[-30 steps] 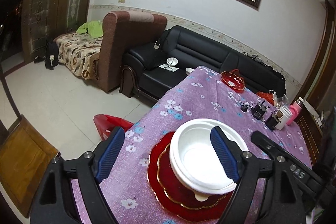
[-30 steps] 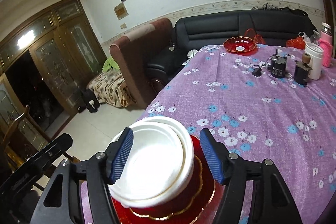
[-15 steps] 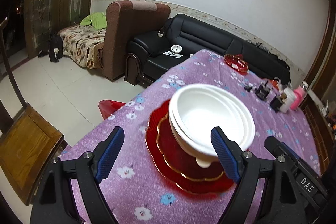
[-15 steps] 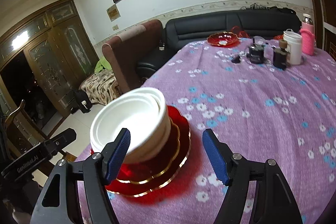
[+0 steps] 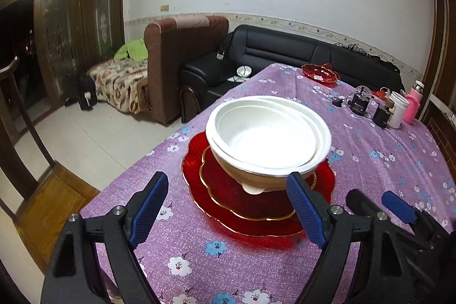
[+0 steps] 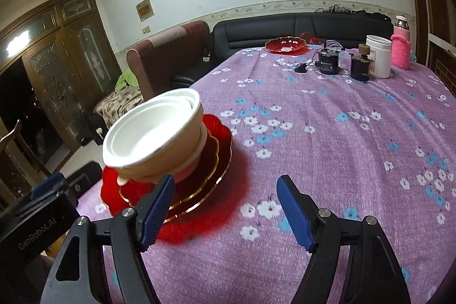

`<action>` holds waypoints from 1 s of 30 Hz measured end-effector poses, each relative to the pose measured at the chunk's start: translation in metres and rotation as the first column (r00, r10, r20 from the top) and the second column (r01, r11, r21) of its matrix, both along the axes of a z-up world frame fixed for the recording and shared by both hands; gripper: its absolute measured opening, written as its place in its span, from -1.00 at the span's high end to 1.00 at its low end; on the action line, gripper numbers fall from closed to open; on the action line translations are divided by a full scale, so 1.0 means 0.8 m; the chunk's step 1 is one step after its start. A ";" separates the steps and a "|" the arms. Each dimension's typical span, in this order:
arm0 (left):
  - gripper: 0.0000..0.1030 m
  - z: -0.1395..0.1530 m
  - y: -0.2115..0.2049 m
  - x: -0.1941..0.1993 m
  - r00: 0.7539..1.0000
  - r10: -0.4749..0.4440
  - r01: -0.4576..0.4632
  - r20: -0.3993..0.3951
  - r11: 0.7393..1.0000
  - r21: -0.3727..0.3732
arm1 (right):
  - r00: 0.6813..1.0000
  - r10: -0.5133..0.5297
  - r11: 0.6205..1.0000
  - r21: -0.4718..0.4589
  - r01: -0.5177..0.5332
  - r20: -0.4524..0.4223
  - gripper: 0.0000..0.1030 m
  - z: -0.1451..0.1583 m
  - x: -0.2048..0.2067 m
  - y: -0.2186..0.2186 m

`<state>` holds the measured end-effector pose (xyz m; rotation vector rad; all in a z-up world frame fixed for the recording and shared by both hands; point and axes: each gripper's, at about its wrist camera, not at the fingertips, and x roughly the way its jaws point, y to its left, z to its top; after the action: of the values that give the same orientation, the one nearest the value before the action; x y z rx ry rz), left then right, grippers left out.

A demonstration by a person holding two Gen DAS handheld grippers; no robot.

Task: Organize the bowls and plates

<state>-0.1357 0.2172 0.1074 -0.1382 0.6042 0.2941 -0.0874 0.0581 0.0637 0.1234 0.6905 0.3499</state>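
A stack of nested white bowls (image 5: 268, 138) sits tilted on stacked red gold-rimmed plates (image 5: 228, 198) on the purple floral tablecloth (image 5: 370, 161). My left gripper (image 5: 228, 210) is open and empty, just in front of the plates. In the right wrist view the white bowls (image 6: 154, 133) and red plates (image 6: 211, 161) lie to the left. My right gripper (image 6: 225, 207) is open and empty over the cloth, beside the plates. A red scalloped dish (image 5: 319, 73) stands at the table's far end; it also shows in the right wrist view (image 6: 285, 44).
At the far right stand two small black devices (image 6: 327, 61), a white cup (image 6: 377, 56) and a pink bottle (image 6: 400, 44). A black sofa (image 5: 256, 59) and a brown armchair (image 5: 176, 67) lie beyond the table. A wooden chair (image 5: 48, 204) is left of the table's near corner.
Both grippers have drawn back from the bowl stack and away from it. The bowls and plates stay in place on the cloth.
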 end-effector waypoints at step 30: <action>-1.00 0.026 -0.025 -0.021 0.995 0.057 -0.066 0.080 0.992 0.104 | 0.995 0.076 0.994 -0.079 -0.070 0.072 -0.67 0.015 -0.027 0.025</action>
<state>-0.1527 0.1970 0.1285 -0.0653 0.5076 0.3783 -0.1089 0.0779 0.0753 0.0128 0.6345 0.3960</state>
